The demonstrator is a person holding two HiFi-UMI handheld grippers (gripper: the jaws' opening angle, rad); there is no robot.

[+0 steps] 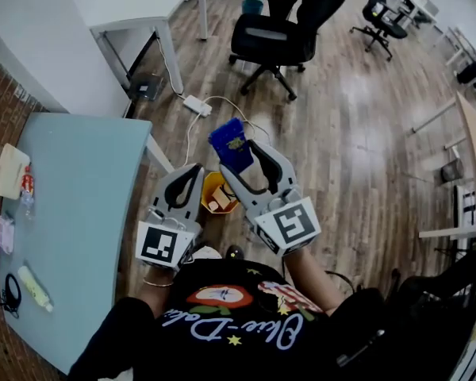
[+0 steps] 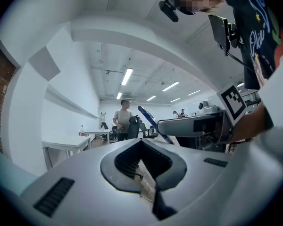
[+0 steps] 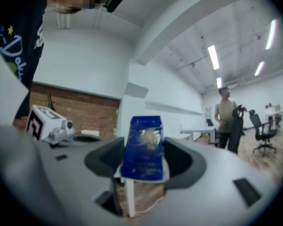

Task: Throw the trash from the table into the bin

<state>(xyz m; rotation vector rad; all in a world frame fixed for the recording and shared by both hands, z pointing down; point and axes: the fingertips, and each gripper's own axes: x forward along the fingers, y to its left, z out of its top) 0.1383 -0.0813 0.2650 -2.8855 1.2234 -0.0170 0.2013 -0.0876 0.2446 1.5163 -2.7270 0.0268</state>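
- Right gripper view: the right gripper (image 3: 143, 150) has its fingers clamped on a blue packet (image 3: 142, 145), with one pad on each side edge. The packet stands upright and projects past the fingertips. Judged purpose: the grip keeps most of the packet free, so it drops clear when the fingers part.
- Left gripper view: the left gripper (image 2: 141, 143) has its fingers together at the tips with nothing between them. Only wooden floor shows through the recess behind the tips. It is judged to be idle at this step.
- Head view: a yellow container (image 1: 214, 187) sits on the floor, below and between the two pairs of fingers and nearest the left fingertips. It is open-topped with scraps inside, so it is judged to be the bin.
- The packet is beyond the container, not above its mouth, and its release is not yet done.
- The table (image 1: 87, 213) lies well to the left of the left fingers. It carries a bottle (image 1: 27, 190), a pale tube (image 1: 35, 286) and a white pack (image 1: 10, 170), so more clearing is judged to remain.
- Writing: the print on the packet is too blurred to read.
- Each gripper cube carries a square black-and-white marker.
- Cursive lettering on the person's shirt appears upside down and is not reliably legible.
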